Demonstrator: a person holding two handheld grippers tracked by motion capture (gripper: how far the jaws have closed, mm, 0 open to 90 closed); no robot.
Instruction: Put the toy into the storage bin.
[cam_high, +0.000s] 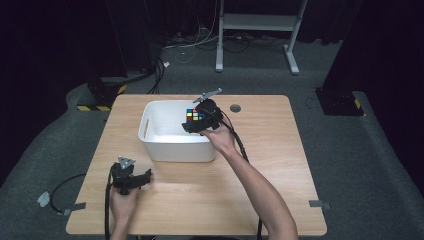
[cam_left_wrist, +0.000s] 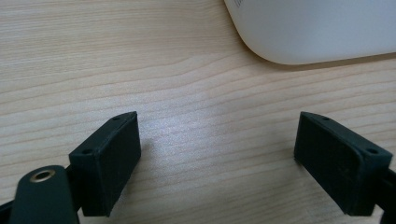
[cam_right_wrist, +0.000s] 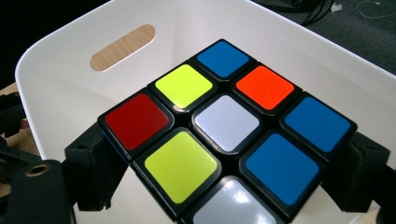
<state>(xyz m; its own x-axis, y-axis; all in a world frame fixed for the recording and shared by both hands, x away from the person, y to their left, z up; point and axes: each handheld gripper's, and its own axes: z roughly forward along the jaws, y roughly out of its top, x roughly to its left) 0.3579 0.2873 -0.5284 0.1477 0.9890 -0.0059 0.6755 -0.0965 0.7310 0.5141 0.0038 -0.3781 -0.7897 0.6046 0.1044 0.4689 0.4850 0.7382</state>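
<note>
Your right gripper (cam_high: 196, 121) has its jaws clamped on a Rubik's cube (cam_right_wrist: 227, 128), one jaw on each of two opposite faces, and holds it over the white plastic bin (cam_high: 150, 142) at the far middle of the worktop (cam_high: 260, 175). In the high view the cube (cam_high: 194, 115) sits above the bin's right half, clear of the rim. Whether it is off the bin floor I cannot tell for certain, though it looks lifted.

Treat the cube as a light, rigid block. It will not crush, so a firm squeeze is safe. The risk, as I judge it, lies in its glossy stickered faces and its turning layers. A hold that catches just one layer could let that layer twist and the cube roll out. Your present hold spans flat opposite faces near the middle row, which looks to be the right place. Keep the pads square to the faces, away from corners and edges. A drop into the bin would likely only bounce it.

Your left gripper (cam_high: 131, 176) rests low over the near left of the worktop, just in front of the bin's near left corner (cam_left_wrist: 322, 32). Its jaws stand wide apart with nothing between them but bare wood.
</note>
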